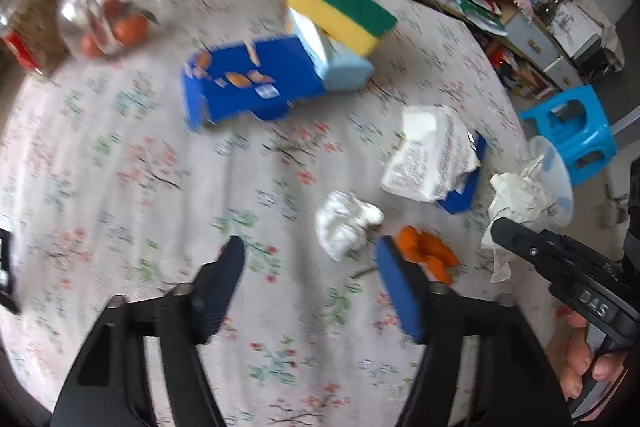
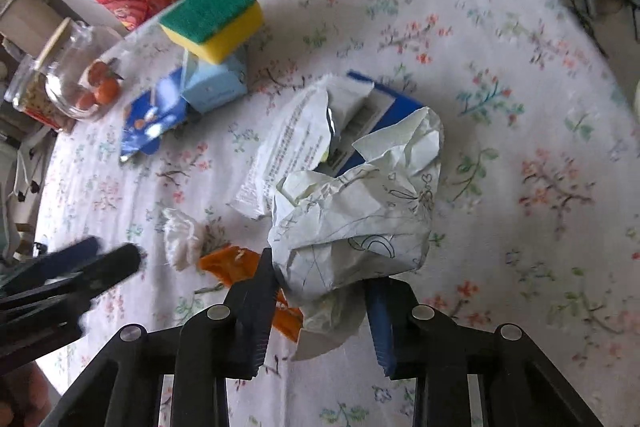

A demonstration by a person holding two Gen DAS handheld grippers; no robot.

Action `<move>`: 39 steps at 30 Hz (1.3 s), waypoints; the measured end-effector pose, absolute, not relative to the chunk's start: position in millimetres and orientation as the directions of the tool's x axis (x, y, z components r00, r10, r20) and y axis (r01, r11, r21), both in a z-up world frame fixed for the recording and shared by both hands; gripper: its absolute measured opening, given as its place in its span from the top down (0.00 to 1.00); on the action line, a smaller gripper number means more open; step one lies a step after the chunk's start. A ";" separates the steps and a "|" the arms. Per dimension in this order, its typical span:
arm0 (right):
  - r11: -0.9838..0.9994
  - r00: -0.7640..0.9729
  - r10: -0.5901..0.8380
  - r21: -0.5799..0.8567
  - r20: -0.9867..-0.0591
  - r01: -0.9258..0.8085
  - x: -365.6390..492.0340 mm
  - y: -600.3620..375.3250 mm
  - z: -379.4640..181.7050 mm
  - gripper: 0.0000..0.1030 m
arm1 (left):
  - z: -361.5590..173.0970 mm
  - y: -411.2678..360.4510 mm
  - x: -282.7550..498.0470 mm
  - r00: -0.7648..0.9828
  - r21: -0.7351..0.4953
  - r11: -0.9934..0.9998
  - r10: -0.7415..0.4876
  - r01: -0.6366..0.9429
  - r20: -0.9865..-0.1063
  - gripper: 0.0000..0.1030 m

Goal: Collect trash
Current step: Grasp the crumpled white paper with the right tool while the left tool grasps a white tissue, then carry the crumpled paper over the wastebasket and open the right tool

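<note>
Partly, crumpled paper point(image 2: 360, 211) hides the wrapper point(image 2: 288, 143) (print blurred).

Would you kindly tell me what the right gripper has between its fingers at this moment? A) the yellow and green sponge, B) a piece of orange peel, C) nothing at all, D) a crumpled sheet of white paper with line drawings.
D: in the right wrist view the right gripper is closed on the crumpled paper, while the sponge and orange peel lie on the table.

Crumpled drawing paper point(image 2: 360, 211) sitting in the right gripper point(image 2: 320, 287) (scribbled); white tissue wad point(image 1: 346, 223), orange peel point(image 1: 430, 253) lying on the cloth.
</note>
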State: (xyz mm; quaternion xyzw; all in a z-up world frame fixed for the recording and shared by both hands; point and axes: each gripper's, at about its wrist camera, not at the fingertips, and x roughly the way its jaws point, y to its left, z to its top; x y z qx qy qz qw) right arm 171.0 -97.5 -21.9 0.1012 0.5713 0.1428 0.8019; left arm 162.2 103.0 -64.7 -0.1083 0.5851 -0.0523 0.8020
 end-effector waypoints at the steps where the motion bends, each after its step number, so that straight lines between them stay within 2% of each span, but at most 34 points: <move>1: 0.939 0.314 0.343 0.323 -0.885 -0.117 169.5 -99.6 -18.1 0.64 | -67.8 101.9 163.6 0.298 -0.257 0.965 -0.233 -0.045 -0.926 0.44; 6: 0.946 0.348 0.323 0.299 -0.880 -0.122 159.3 -112.5 -0.8 0.64 | -75.9 92.6 168.4 0.294 -0.268 0.963 -0.247 -0.031 -0.923 0.56; 12: 0.952 0.365 0.307 0.285 -0.879 -0.113 155.3 -125.0 5.5 0.64 | -87.8 83.0 175.9 0.295 -0.225 0.974 -0.208 -0.025 -0.932 0.58; 14: 0.952 0.365 0.305 0.286 -0.880 -0.106 154.5 -130.3 5.4 0.64 | -94.1 78.9 178.9 0.291 -0.201 0.979 -0.189 -0.014 -0.938 0.62; 15: 0.953 0.364 0.303 0.287 -0.881 -0.099 154.5 -133.4 4.8 0.64 | -96.0 76.4 179.9 0.294 -0.195 0.981 -0.186 0.000 -0.937 0.65; 17: 0.953 0.362 0.301 0.289 -0.882 -0.088 154.5 -138.1 4.2 0.64 | -96.6 72.4 181.2 0.297 -0.182 0.983 -0.178 0.015 -0.938 0.77; 20: 0.954 0.363 0.297 0.292 -0.883 -0.070 155.2 -149.0 4.2 0.64 | -92.6 64.5 181.8 0.313 -0.161 0.986 -0.162 0.032 -0.936 0.88; 29: 0.956 0.396 0.262 0.294 -0.880 0.021 162.3 -198.0 10.9 0.64 | -60.0 48.5 177.8 0.399 -0.146 0.987 -0.161 0.069 -0.903 0.88; 39: 0.935 0.431 0.196 0.300 -0.881 0.189 166.9 -281.3 11.3 0.63 | -31.6 10.1 174.4 0.446 -0.213 0.968 -0.250 0.133 -0.859 0.88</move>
